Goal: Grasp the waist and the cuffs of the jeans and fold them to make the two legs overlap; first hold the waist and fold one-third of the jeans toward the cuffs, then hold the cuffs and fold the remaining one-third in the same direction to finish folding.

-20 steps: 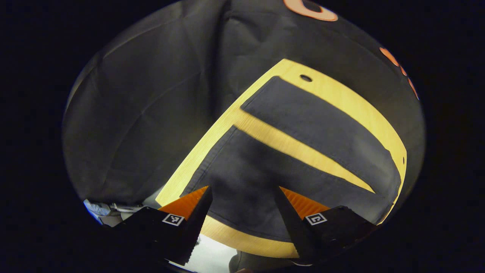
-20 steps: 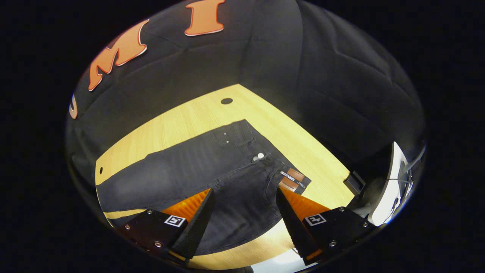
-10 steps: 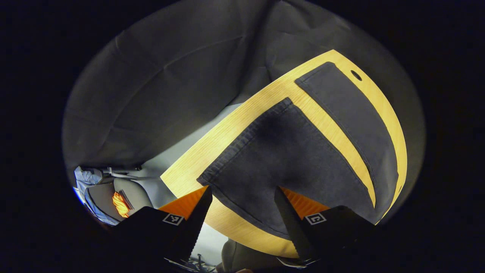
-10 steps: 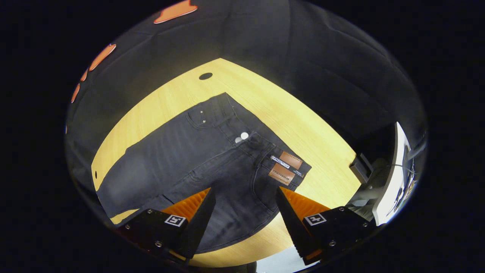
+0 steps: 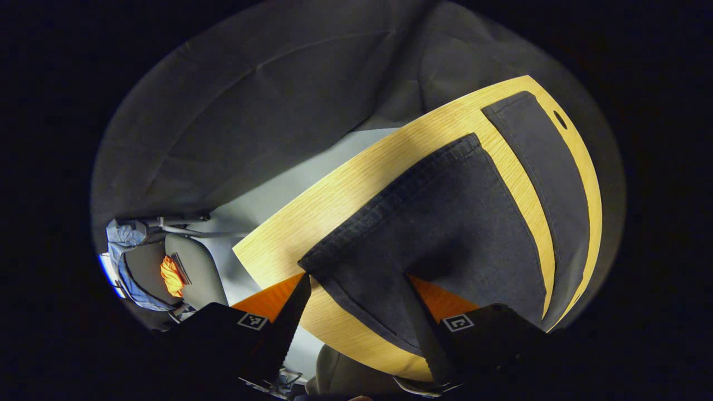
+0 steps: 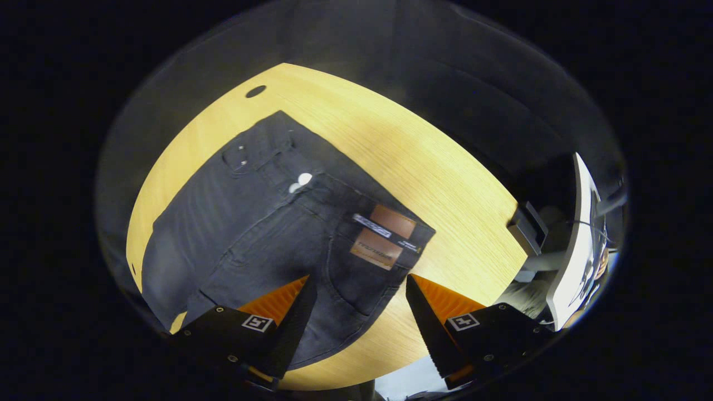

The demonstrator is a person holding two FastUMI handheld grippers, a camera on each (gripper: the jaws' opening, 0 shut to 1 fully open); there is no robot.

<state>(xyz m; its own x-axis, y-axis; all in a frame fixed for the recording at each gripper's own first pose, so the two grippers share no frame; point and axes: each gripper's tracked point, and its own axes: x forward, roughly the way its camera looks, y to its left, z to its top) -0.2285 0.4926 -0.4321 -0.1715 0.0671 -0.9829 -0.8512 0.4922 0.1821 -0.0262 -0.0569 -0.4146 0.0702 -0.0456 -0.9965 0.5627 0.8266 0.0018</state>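
Denim, dark grey-black: the jeans [image 6: 267,223] lie flat and unfolded on the pale wooden table [image 6: 434,167], legs apart. In the right gripper view the waist sits centre frame, its near corner just above your right gripper [image 6: 359,312], whose fingers are spread wide with nothing between them. In the left gripper view the near leg's cuff [image 5: 390,211] runs diagonally through centre frame, the far leg [image 5: 548,189] lies at the right, and your left gripper [image 5: 356,317], also spread and empty, hovers over the near cuff corner. Judgement: the cloth should be soft, fairly heavy, limp when lifted, and not slippery. Pinch the thick waistband hem and the stitched cuff hem, where layers are stiffest. A brown leather-look patch with a dark strip [image 6: 384,236] carries writing, too small to read.
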